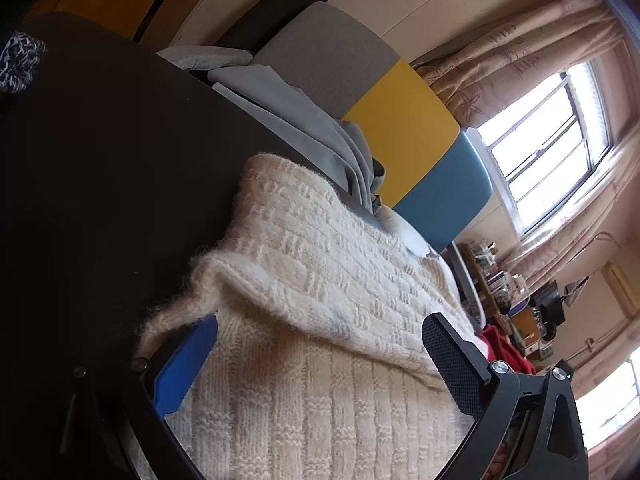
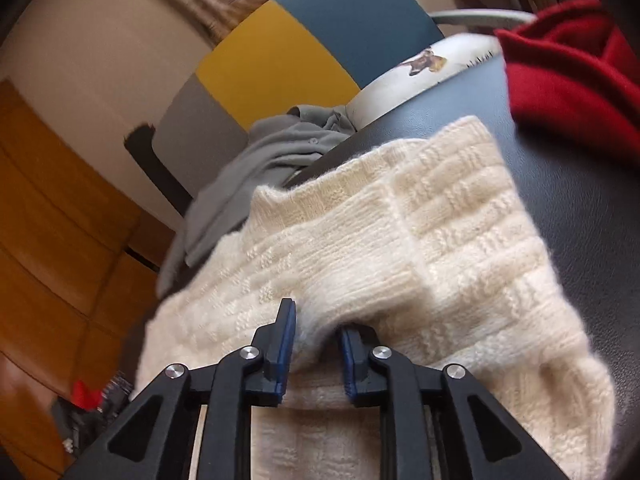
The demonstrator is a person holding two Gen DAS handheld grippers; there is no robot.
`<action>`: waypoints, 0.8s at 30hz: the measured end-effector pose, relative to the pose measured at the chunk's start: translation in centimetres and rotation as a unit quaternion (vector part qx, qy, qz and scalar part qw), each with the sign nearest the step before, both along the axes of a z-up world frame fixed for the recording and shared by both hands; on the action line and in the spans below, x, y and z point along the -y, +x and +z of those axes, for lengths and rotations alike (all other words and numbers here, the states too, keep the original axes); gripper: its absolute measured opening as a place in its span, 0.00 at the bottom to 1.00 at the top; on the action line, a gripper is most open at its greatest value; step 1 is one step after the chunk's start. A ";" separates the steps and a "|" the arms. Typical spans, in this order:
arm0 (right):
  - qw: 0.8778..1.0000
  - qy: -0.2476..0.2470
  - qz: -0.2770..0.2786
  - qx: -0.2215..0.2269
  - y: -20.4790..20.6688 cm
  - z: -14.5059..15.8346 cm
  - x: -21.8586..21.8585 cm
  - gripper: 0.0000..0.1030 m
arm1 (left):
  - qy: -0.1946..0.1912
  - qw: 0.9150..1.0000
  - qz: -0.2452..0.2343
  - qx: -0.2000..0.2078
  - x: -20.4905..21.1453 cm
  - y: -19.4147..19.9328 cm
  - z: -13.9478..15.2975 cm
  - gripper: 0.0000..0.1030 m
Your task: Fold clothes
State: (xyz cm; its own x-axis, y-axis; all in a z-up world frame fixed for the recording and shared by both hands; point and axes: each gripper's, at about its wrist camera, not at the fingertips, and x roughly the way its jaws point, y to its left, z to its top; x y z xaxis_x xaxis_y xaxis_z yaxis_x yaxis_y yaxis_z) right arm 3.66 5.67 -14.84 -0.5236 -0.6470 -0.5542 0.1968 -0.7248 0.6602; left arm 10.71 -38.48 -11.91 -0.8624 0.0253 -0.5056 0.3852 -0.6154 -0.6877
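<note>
Jaws of the right gripper [image 2: 316,344] pinch a bunched ridge of the cream knit sweater [image 2: 400,248], which lies on the dark surface [image 2: 560,184]. The left gripper [image 1: 316,364] stands spread wide over the sweater, holding nothing. One layer already lies doubled over, so folding looks partway done. Farther off, a grey garment [image 2: 256,168] at eleven o'clock and a red one [image 2: 568,64] at one o'clock look unfolded.
</note>
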 end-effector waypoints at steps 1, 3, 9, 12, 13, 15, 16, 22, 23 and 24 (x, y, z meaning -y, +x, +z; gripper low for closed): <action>1.000 -0.014 -0.001 0.007 -0.2 -0.2 -0.3 0.20 | 0.008 1.000 0.002 -0.001 0.2 0.0 0.1 1.00; 0.999 -0.043 -0.008 0.021 -0.6 -0.5 -0.9 0.20 | 0.032 0.999 0.006 -0.015 0.5 0.0 0.3 1.00; 1.000 -0.010 -0.019 0.014 -1.3 0.2 -0.4 0.09 | 0.046 0.999 0.027 -0.008 1.0 -1.4 0.7 1.00; 0.998 0.036 0.008 -0.044 -0.5 2.6 0.7 0.08 | 0.013 0.999 0.038 0.003 0.9 -1.2 1.0 0.97; 0.996 0.055 0.017 -0.061 -0.1 3.3 1.0 0.08 | -0.002 0.999 0.041 0.007 0.7 -1.0 1.1 0.97; 0.992 0.099 0.025 -0.075 0.6 3.8 1.2 0.08 | -0.020 0.999 0.032 0.027 0.3 -0.9 0.3 0.92; 0.991 0.110 0.023 -0.069 0.5 3.4 1.0 0.08 | -0.023 0.999 0.028 0.029 0.1 -0.8 0.1 0.90; 0.997 0.072 0.006 -0.021 0.1 0.7 -0.9 0.15 | -0.040 0.998 0.008 0.036 -0.4 0.0 0.0 0.90; 0.998 0.060 0.000 -0.017 0.1 0.6 -1.4 0.21 | -0.044 0.998 0.008 0.040 -0.6 0.0 0.1 0.90; 0.999 0.052 -0.007 -0.012 0.1 0.6 -1.9 0.21 | -0.048 0.998 0.009 0.043 -0.7 0.2 0.3 0.90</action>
